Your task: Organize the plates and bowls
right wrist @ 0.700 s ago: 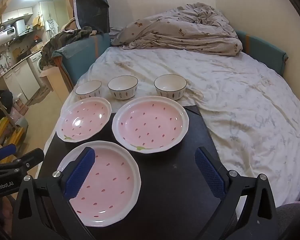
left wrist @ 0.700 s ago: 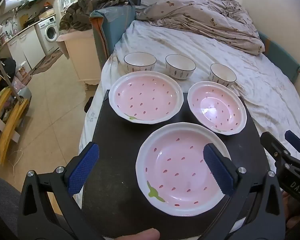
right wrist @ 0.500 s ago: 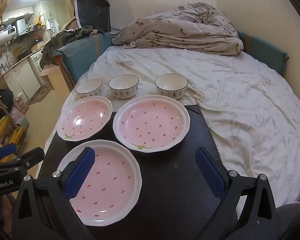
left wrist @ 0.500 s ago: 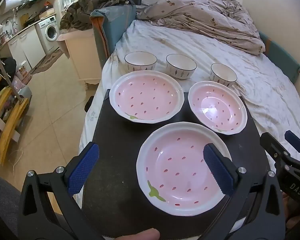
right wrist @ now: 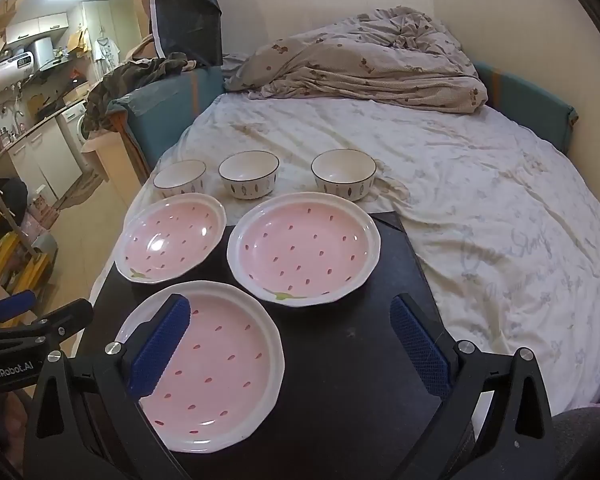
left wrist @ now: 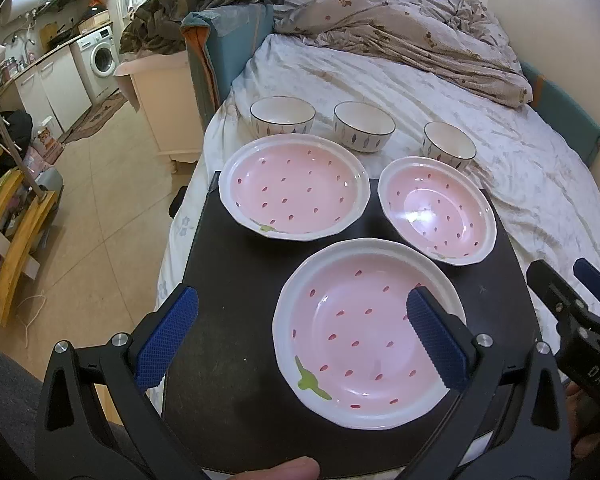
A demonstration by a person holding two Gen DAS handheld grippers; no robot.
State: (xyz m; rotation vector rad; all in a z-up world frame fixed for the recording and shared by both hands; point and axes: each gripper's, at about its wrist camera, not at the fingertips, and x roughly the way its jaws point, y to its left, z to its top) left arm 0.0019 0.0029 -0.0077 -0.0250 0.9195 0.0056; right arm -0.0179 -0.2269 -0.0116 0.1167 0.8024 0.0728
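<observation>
Plates (left wrist: 296,188), 3 pink, empty, bowls (left wrist: 364,126), 3 empty

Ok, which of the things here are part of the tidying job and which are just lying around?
Part of the job:
three pink strawberry plates
three white bowls

Just lying about:
rumpled duvet
pile of clothes
washing machine
black board under the plates

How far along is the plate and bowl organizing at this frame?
Nothing looks stacked yet. Three pink plates lie separately on the black board, three bowls stand apart on the bed. Left gripper and right gripper are open, empty. All stacking remains.
</observation>
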